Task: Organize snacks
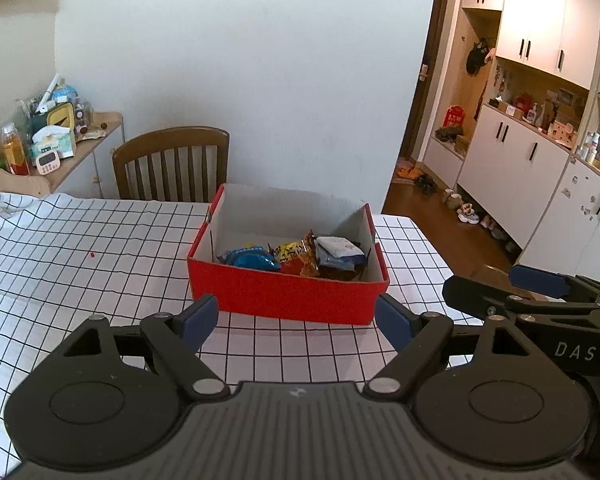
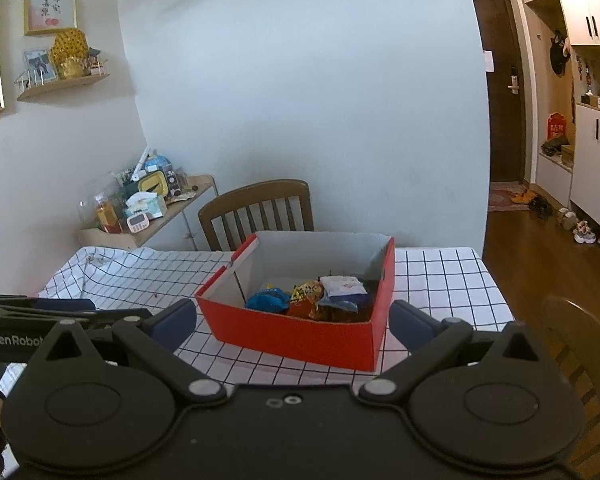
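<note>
A red cardboard box [image 1: 288,294] with a white inside stands on the checked tablecloth; it also shows in the right wrist view [image 2: 300,340]. Inside lie a blue packet [image 1: 254,259], a yellow-orange packet [image 1: 296,258] and a white-and-blue packet [image 1: 338,254]; the same packets show in the right wrist view, blue [image 2: 268,300], orange [image 2: 306,300], white [image 2: 342,288]. My left gripper [image 1: 296,320] is open and empty, just in front of the box. My right gripper [image 2: 294,320] is open and empty, also in front of the box. The right gripper shows at the right of the left wrist view [image 1: 540,296].
The checked tablecloth [image 1: 80,256] covers the table. A wooden chair [image 1: 172,164] stands behind the table. A side shelf [image 1: 52,140] holds bottles and tissues. Another chair [image 2: 580,360] is at the near right. Cabinets and shoes [image 1: 540,140] line the hallway.
</note>
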A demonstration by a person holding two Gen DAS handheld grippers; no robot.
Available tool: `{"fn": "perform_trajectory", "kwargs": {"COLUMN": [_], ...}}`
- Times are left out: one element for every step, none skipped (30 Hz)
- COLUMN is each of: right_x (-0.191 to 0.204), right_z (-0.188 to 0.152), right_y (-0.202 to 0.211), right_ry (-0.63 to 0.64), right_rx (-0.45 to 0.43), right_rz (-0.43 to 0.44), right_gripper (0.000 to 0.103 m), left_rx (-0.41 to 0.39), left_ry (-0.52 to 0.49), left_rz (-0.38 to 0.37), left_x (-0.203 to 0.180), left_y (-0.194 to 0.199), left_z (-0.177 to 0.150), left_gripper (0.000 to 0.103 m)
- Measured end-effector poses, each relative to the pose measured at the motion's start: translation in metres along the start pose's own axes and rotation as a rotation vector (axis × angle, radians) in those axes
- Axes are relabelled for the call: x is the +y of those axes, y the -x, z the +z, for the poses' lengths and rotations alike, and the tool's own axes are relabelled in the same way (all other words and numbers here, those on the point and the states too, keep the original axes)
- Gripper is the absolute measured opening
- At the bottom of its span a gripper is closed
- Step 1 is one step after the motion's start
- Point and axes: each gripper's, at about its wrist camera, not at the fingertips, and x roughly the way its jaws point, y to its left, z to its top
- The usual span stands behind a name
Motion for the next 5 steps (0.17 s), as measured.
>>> {"fn": "perform_trajectory", "kwargs": {"right_x": [0.002,0.005,0.008,0.011,0.014], "right_z": [-0.001,-0.001,-0.002,-0.003,-0.004], "right_y": [0.001,0.001,0.002,0.002,0.003], "right_ry": [-0.001,-0.001,0.002,0.005,0.008], "right_rx": [0.004,0.007,0.011,0.013,0.016], "right_rz": [-0.006,-0.011,-0.016,-0.020,-0.026], "right_gripper": [0.103,0.103,0.103,0.103,0.103], "left_rx": [0.004,0.007,0.009,0.010,0.011], "left_ry": [0.000,0.001,0.001,0.000,-0.002], "left_rz": [-0.006,-0.010,-0.013,-0.015,-0.017], "left_x": [0.002,0.004,0.007,0.009,0.010], "left_y": [0.000,0.000,0.001,0.002,0.003], "left_z": [-0.001,-0.001,-0.002,-0.003,-0.004], "left_gripper": [0.086,0.086,0.086,0.086,0.086]}}
